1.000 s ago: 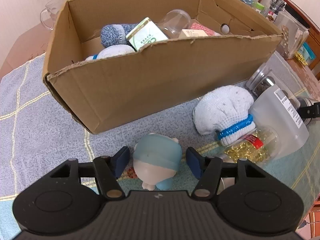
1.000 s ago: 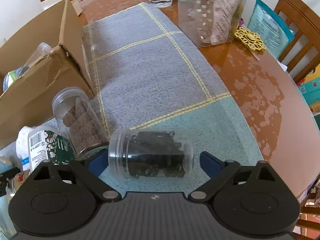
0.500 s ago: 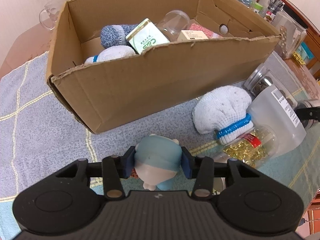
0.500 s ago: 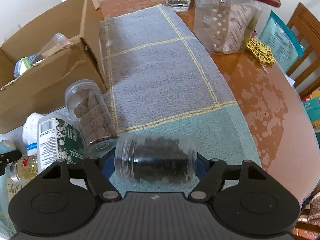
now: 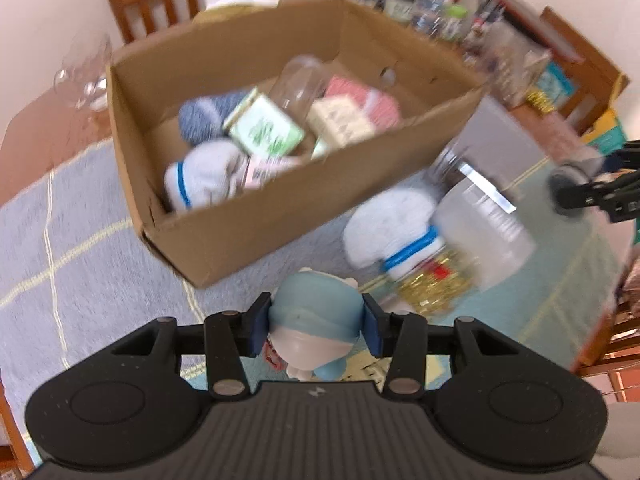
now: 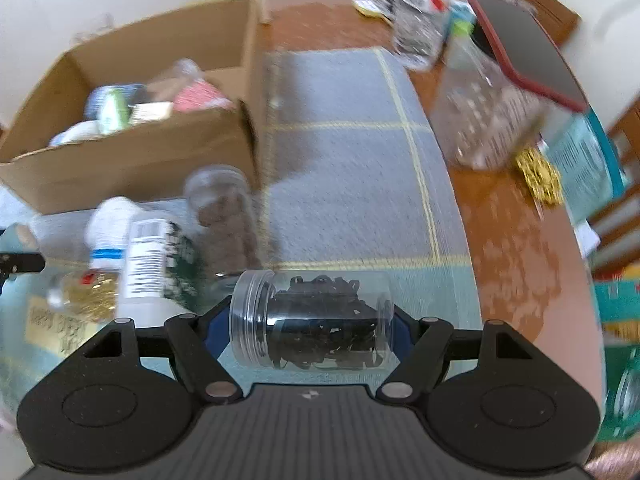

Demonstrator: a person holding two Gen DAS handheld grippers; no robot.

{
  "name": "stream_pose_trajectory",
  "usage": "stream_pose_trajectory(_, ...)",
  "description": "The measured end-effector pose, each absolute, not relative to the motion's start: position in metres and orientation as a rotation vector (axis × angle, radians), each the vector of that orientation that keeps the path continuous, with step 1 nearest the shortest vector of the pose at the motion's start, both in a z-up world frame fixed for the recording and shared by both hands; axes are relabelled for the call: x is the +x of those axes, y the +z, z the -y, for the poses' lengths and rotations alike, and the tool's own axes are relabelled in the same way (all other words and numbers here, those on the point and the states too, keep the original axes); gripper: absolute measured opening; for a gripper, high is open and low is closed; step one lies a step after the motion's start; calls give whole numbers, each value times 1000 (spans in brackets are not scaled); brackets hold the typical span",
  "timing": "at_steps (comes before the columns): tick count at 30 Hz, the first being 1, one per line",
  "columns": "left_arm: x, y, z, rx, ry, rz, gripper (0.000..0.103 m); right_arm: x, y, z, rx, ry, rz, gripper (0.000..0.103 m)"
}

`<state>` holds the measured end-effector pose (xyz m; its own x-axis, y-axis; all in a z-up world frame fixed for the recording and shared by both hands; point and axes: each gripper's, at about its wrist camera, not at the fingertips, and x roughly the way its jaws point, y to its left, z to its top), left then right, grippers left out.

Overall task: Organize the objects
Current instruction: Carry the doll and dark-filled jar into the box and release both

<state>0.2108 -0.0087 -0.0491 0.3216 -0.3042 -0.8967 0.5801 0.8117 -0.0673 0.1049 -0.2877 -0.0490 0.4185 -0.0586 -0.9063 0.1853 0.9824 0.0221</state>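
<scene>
My left gripper (image 5: 314,326) is shut on a pale blue and white toy figure (image 5: 314,320) and holds it above the cloth, in front of the open cardboard box (image 5: 280,216). My right gripper (image 6: 308,328) is shut on a clear jar of black bits (image 6: 316,326), held sideways and lifted off the cloth. The box (image 6: 132,168) holds socks, small cartons and a clear jar. On the cloth beside it lie a white sock with a blue band (image 5: 394,224), a white labelled bottle (image 5: 486,226), a jar of gold clips (image 5: 434,286) and a jar of brown pieces (image 6: 226,220).
A grey and teal cloth (image 6: 348,184) covers the wooden table (image 6: 508,240). A large clear container with a red lid (image 6: 496,96), a glass and packets stand at the far right. A glass mug (image 5: 84,76) and chairs stand behind the box.
Both grippers closed on their objects and lifted them. The left one rose with the toy towards the box; the right one rose with the jar. Both views are now motion-blurred.
</scene>
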Motion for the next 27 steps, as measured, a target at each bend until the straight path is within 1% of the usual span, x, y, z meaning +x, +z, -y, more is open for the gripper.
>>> stream_pose_trajectory(5, 218, -10, 13, 271, -621, -1024, 45, 112, -22, 279, 80, -74, -1086, 79)
stream_pose_trajectory(11, 236, 24, 25, 284, -612, -928, 45, 129, 2, 264, 12, 16, -1020, 79)
stream_pose_trajectory(16, 253, 35, 27, 296, -540, -889, 46, 143, 19, 258, -14, 65, -970, 79)
stream_pose_trajectory(18, 260, 33, 26, 292, -509, -877, 50, 149, 25, 257, -25, 76, -955, 79)
stream_pose_trajectory(19, 261, 33, 24, 290, -492, -869, 59, 150, 28, 256, -32, 81, -947, 79)
stream_pose_trajectory(20, 262, 32, 23, 286, -481, -862, 74, 154, 30, 255, -40, 86, -940, 79)
stream_pose_trajectory(22, 262, 31, 18, 273, -460, -847, 90, 158, 34, 255, -46, 93, -933, 79)
stream_pose_trajectory(23, 261, 32, 15, 265, -455, -844, 93, 162, 36, 255, -49, 99, -929, 79)
stream_pose_trajectory(27, 258, 27, 1, 202, -455, -851, 95, 176, 45, 249, -70, 127, -909, 79)
